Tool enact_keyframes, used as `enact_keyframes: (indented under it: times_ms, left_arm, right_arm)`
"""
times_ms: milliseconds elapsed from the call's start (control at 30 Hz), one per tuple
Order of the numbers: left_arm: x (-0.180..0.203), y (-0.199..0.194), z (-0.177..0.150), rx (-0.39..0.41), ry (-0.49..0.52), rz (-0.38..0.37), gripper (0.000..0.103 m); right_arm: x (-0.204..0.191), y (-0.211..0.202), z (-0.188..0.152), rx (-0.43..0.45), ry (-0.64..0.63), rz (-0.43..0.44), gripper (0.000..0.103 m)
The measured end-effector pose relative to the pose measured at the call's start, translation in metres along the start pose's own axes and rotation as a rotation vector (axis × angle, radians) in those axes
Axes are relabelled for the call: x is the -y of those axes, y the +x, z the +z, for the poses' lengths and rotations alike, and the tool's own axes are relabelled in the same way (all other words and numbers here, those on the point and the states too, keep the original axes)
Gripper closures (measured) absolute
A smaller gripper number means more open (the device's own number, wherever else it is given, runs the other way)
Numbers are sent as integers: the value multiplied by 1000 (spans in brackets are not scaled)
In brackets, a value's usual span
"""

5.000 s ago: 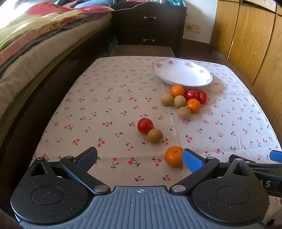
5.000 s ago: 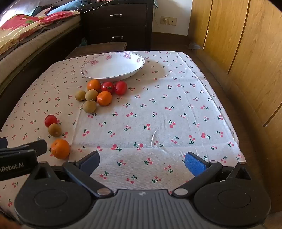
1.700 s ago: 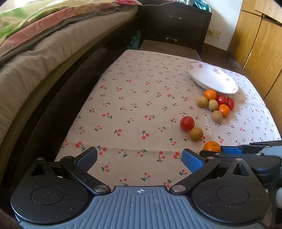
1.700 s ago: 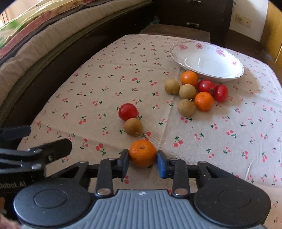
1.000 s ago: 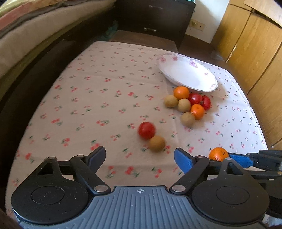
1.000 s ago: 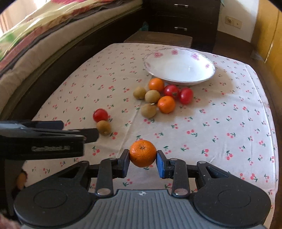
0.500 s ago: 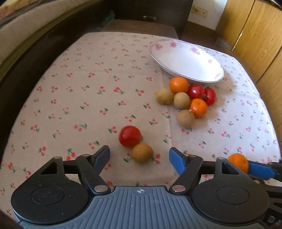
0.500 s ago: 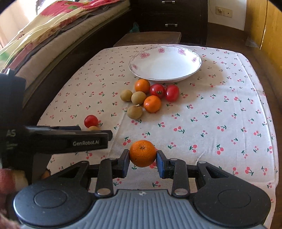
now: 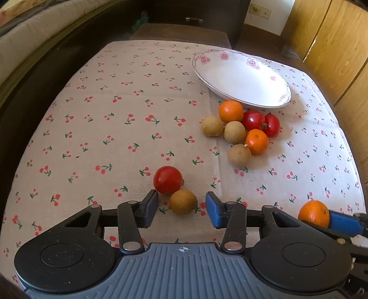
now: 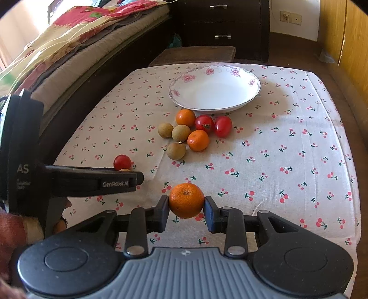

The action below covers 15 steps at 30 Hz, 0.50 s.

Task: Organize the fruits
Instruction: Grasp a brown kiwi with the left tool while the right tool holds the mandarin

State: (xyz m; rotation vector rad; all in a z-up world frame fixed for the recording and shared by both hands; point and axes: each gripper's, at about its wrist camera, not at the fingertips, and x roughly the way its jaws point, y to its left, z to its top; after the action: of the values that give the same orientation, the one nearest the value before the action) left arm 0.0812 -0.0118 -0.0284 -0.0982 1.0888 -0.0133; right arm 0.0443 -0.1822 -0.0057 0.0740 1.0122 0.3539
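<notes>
Closing in since a second ago, the left gripper (image 9: 181, 208) is straddling a longan (image 9: 183, 201) on the table (image 9: 115, 96), jaws narrowing but not pressing; a tomato (image 9: 168, 179) is touching it. Right gripper (image 10: 186, 212) is pinching an orange (image 10: 186, 200) aloft. Beside the bowl (image 10: 215, 90) are lying two oranges, two tomatoes, three longans.

This is a bedroom in a home. A bed (image 10: 76, 53) with a thick mattress and a bright flowered quilt (image 10: 92, 20) runs along the left. A dark chest of drawers (image 10: 220, 25) stands at the far wall, wooden wardrobe doors (image 9: 333, 53) line the right, and a low table under a cherry-print cloth (image 10: 287, 142) fills the middle.
</notes>
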Motion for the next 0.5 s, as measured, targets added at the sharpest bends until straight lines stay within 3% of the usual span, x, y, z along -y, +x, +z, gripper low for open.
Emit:
enact_keyframes:
  times_ms: [167,267,500]
  left_arm:
    - [2,2,1,9,-9,8,50]
    - [4,3,1,9,-4,5,42]
    - [9,4,-3,6,46,56,42]
  right_arm:
    - [-1,0,-1,-5,-2,-2,70]
    - [0,-1,0,1,2,-3,70]
    - [1,-8,1,17,12,-9,70]
